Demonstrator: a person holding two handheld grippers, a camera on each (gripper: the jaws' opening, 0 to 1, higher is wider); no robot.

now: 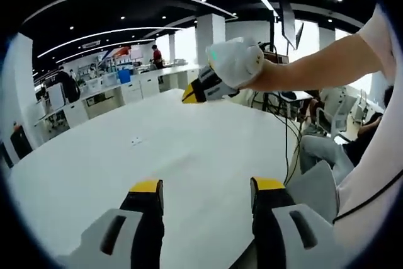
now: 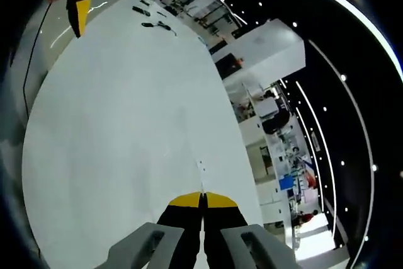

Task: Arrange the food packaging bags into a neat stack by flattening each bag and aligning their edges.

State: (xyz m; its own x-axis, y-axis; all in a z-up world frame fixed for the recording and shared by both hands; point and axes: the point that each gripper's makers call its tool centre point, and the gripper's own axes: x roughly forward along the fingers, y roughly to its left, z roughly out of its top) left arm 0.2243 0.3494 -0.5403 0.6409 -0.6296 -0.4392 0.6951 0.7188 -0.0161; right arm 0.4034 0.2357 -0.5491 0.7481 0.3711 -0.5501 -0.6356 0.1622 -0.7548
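Two tongs over white table (image 1: 189,149) | left tongs (image 1: 208,188) apart | right tongs (image 2: 202,200) closed, seemingly empty

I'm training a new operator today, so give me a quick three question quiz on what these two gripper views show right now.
1. True or false: the left gripper has its jaws apart.
2. How do the right gripper's jaws stand? A) wide apart B) closed together C) clamped on a bag
3. Fill in: both grippers are over a white ____.

Key
1. True.
2. B, tips meet with nothing between them.
3. Table; small dark items lie at one end.
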